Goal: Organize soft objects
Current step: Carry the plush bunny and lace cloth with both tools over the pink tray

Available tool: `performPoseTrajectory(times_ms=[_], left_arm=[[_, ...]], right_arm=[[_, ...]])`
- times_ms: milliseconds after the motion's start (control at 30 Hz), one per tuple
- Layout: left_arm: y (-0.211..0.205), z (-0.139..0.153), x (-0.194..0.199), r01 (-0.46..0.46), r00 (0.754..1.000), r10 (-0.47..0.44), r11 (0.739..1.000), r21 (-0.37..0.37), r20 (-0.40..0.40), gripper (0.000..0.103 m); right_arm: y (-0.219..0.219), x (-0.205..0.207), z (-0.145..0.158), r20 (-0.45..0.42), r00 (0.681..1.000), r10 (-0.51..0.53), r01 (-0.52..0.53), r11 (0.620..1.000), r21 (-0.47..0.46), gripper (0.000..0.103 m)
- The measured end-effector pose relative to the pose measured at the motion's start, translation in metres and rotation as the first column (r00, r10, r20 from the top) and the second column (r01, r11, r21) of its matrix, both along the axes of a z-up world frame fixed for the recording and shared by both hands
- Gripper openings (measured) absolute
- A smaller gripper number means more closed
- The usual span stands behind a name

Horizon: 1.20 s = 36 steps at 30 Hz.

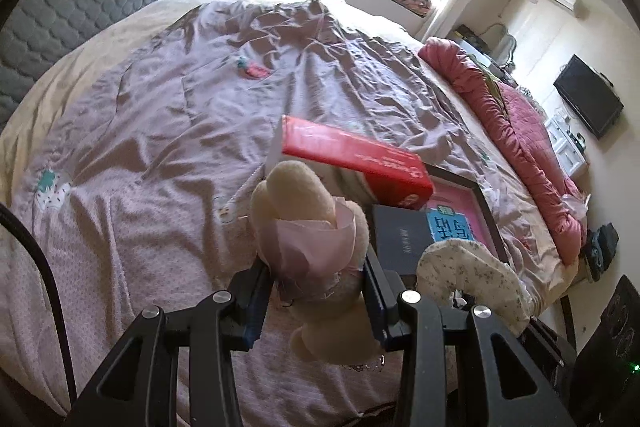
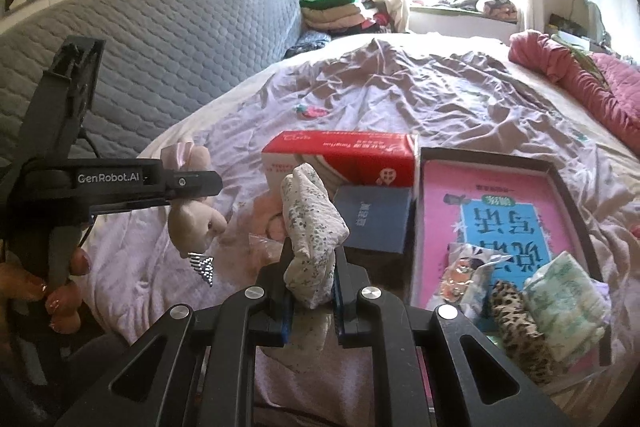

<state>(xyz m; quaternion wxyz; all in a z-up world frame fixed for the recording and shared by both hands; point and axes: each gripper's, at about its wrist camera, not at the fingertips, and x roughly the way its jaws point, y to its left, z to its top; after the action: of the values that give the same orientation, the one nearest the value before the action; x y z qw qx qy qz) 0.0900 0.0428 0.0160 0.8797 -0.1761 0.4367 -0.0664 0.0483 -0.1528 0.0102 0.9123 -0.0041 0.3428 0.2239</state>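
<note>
- Left claw (image 1: pixel 320 291): we hold a cream plush toy with a pink fabric ruffle (image 1: pixel 316 227) clamped between its two black fingers, lifted clear above the bed; in the right wrist view the same claw (image 2: pixel 192 183) shows side-on, the toy (image 2: pixel 192 215) hanging from it.
- Right claw (image 2: pixel 312 291): closed tight on a small white soft bundle with a fine floral print (image 2: pixel 312 227), which stands up between the fingers; in the left wrist view this bundle (image 1: pixel 468 267) shows at lower right.
- Bed with a wrinkled lilac sheet (image 1: pixel 180 115): it lies under both claws.
- Red and white rectangular carton (image 2: pixel 344 163): on the sheet, just beyond both claws.
- Flat dark blue box (image 2: pixel 376 219): in front of the carton, leaning against it.
- Shallow dark-rimmed tray (image 2: pixel 560 171): beside the carton and the blue box, holding a pink and blue picture book (image 2: pixel 508 211).
- Leopard-print soft piece (image 2: pixel 516 315) and pale green-patterned soft packet (image 2: pixel 568 299): at the tray's near end, touching each other.
- Rumpled pink quilt (image 1: pixel 512 131): along the bed's far edge.
- A hand (image 2: pixel 60 291) grips the left claw's handle.
</note>
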Motion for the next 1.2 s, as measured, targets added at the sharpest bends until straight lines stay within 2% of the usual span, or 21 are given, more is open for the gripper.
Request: performPoseTrajectory(times_ms=[833, 1200], left_arm=[[-0.09, 0.029, -0.018, 0.153, 0.986, -0.158, 0.985, 0.084, 0.046, 0.042], [-0.14, 0.031, -0.023, 0.238, 0.969, -0.245, 0.964, 0.116, 0.044, 0.042]], right_arm=[[-0.07, -0.004, 0.036, 0.07, 0.987, -0.144, 0.138, 0.987, 0.078, 0.015], [-0.112, 0.0, 0.044, 0.087, 0.971, -0.224, 0.215, 0.971, 0.105, 0.015]])
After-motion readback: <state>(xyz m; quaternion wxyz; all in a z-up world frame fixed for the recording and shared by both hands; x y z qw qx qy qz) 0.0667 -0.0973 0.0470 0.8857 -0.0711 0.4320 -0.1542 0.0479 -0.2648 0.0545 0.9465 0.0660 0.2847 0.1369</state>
